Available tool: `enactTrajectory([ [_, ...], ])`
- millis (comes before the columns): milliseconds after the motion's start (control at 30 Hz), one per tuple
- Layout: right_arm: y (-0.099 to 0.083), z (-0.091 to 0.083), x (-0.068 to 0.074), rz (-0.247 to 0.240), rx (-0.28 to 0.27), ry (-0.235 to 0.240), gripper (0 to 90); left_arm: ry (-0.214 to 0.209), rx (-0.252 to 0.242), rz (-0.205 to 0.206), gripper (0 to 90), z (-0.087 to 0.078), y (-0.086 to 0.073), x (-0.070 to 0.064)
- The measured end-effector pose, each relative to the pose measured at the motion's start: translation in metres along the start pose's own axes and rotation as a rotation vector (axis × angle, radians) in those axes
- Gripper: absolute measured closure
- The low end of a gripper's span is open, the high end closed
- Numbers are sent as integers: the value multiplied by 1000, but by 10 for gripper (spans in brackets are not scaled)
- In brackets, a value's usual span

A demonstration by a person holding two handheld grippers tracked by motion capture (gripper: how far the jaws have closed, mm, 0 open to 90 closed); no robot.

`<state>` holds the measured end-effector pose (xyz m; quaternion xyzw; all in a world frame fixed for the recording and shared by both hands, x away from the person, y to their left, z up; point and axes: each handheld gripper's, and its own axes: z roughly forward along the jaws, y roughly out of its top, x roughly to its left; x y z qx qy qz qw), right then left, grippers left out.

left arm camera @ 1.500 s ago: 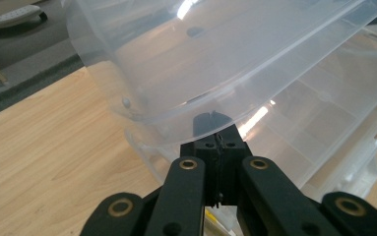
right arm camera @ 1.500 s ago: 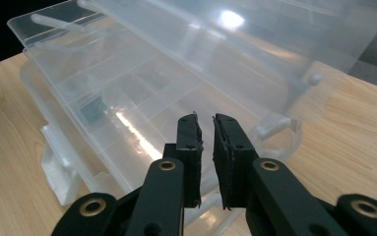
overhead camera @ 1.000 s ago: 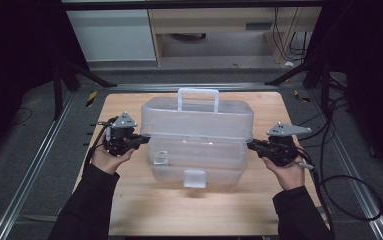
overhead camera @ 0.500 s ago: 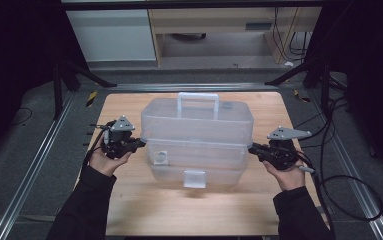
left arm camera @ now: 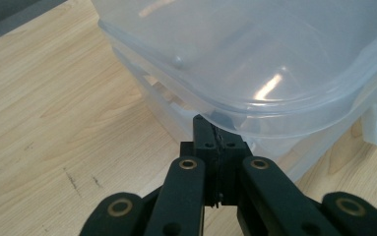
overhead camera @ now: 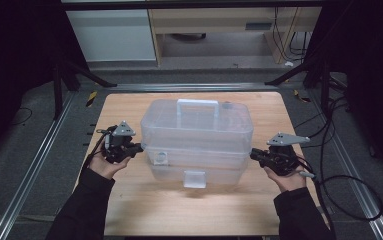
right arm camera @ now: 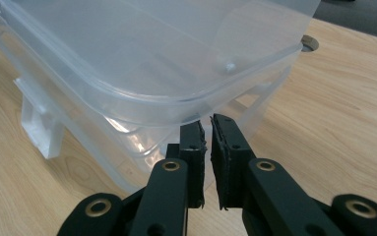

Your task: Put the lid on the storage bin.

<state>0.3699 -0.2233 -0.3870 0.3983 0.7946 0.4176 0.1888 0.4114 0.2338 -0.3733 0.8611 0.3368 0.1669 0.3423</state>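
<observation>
Centrally on the wooden bench (overhead camera: 129,210) stands one clear plastic storage box (overhead camera: 196,135), lidded, its lid bearing a raised carry handle (overhead camera: 197,102) at the far side. One white latch (overhead camera: 194,178) sits on the near wall, facing the person.

Left tongs (overhead camera: 139,148): held in the person's left hand (overhead camera: 104,162), at the left end of the box, tips right under the overhanging lid rim. In the left gripper view the two black jaws are pressed flat together, nothing between them.

Right tongs (overhead camera: 253,154): held in the right hand (overhead camera: 284,177), at the right end of the box, tips at the lid rim. In the right gripper view the jaws stand nearly together with a thin gap, nothing seen gripped.

Grey three-cornered plates top both tools; cables trail off to either side. A small round hole (right arm camera: 310,43) shows in the bench top beyond the box.
</observation>
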Motion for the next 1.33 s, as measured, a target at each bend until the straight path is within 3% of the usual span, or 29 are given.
enactTrajectory([
  [467, -10, 6, 6, -39, 74, -37, 832, -2, 55, -3, 894, 9, -13, -2],
  [600, -13, 12, 8, -69, 127, -61, 835, 4, 91, 8, 894, 16, -17, -3],
  [667, -13, 13, 8, -82, 131, -88, 834, 13, 104, -2, 893, 17, -18, 0],
  [767, -12, 10, 7, -69, 102, -77, 826, 1, 89, -28, 891, 16, -21, 6],
  [867, -11, 4, 3, -73, 88, -106, 798, 26, 77, -56, 877, 11, -24, 14],
  [1067, -17, 1, -10, -43, 74, -151, 700, 58, 47, -100, 828, 3, -27, 25],
  [1100, -20, 0, -16, -27, 64, -181, 621, 75, 36, -124, 795, 1, -30, 30],
  [1167, -22, 0, -20, -14, 57, -190, 577, 85, 33, -135, 766, 1, -31, 34],
  [1200, -26, 0, -27, 0, 52, -219, 506, 101, 36, -155, 747, 2, -36, 40],
  [1333, -36, 2, -40, 42, 46, -264, 356, 132, 53, -174, 639, 8, -44, 48],
])
